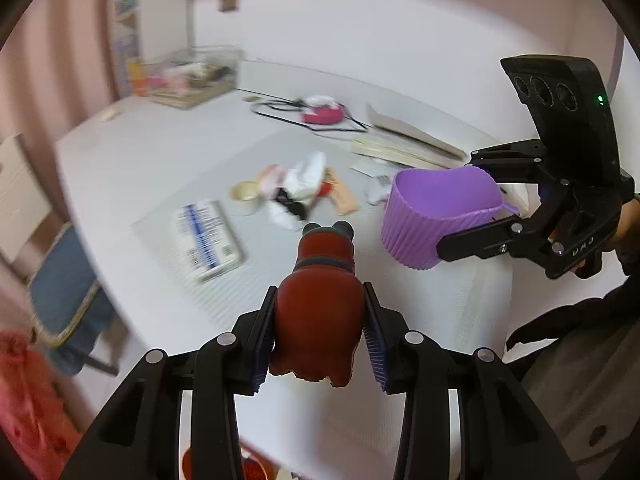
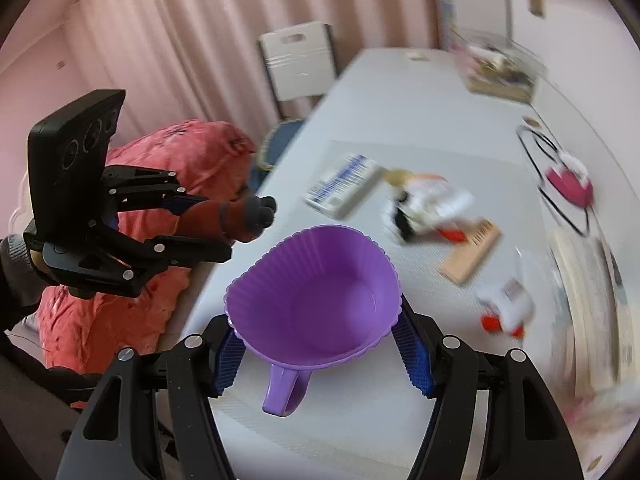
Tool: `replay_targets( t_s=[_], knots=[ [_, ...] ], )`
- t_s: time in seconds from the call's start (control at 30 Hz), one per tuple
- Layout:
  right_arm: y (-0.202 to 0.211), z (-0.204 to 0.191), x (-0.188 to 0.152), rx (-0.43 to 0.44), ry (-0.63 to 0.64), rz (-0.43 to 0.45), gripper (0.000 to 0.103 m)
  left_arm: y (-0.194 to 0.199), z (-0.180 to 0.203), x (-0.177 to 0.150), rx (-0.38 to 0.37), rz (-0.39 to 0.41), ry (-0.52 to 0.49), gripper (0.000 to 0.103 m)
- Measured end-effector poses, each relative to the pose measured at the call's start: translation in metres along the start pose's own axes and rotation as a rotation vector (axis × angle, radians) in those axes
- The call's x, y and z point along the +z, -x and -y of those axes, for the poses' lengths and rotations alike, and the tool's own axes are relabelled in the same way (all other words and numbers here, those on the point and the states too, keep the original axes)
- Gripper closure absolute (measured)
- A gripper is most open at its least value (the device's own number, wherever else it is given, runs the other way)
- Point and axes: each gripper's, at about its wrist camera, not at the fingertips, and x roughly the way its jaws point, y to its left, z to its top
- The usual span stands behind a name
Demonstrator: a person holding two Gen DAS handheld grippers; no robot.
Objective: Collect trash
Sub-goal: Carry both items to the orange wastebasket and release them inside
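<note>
Left claw (image 1: 318, 336) clamped on a red-brown toy figure (image 1: 320, 300), lower centre of the left wrist view, held clear above the table (image 1: 132, 160). Right claw (image 2: 316, 344) pinches a purple ribbed cup (image 2: 316, 300), squeezed out of round, handle toward the camera, lower centre of the right wrist view. Wrappers (image 1: 296, 188), a white-blue box (image 1: 208, 240) and a card (image 2: 472, 254) lie mid-table, blurred.

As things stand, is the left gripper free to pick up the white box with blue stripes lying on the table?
Probably not: the left gripper is shut on a red-brown rubber toy figure, so its jaws are occupied. The white box with blue stripes lies uncovered on the table, otherwise unobstructed.
</note>
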Motion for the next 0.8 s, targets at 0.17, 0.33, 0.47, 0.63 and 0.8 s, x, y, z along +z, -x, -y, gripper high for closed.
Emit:
replay_targets(
  t_s=[0.17,0.33,0.47,0.63,0.8],
  knots=[
    [-0.010,-0.033,0.024,0.084,0.090,0.003,0.037,0.039,-0.011,-0.026,0.100,0.025,0.105,0.061],
    [-0.033,-0.077,0.047,0.179,0.188,-0.024,0.037,0.071,-0.027,-0.060,0.182,0.031,0.224,0.061],
    [-0.052,-0.114,0.059,0.239,0.246,-0.046,0.037,0.096,-0.042,-0.091,0.245,0.028,0.312,0.061],
    [-0.082,-0.164,0.068,0.308,0.317,-0.086,0.037,0.111,-0.061,-0.121,0.291,0.020,0.402,0.061],
    [-0.112,-0.210,0.073,0.358,0.374,-0.125,0.037,0.122,-0.083,-0.152,0.313,0.009,0.479,0.061]
  ],
)
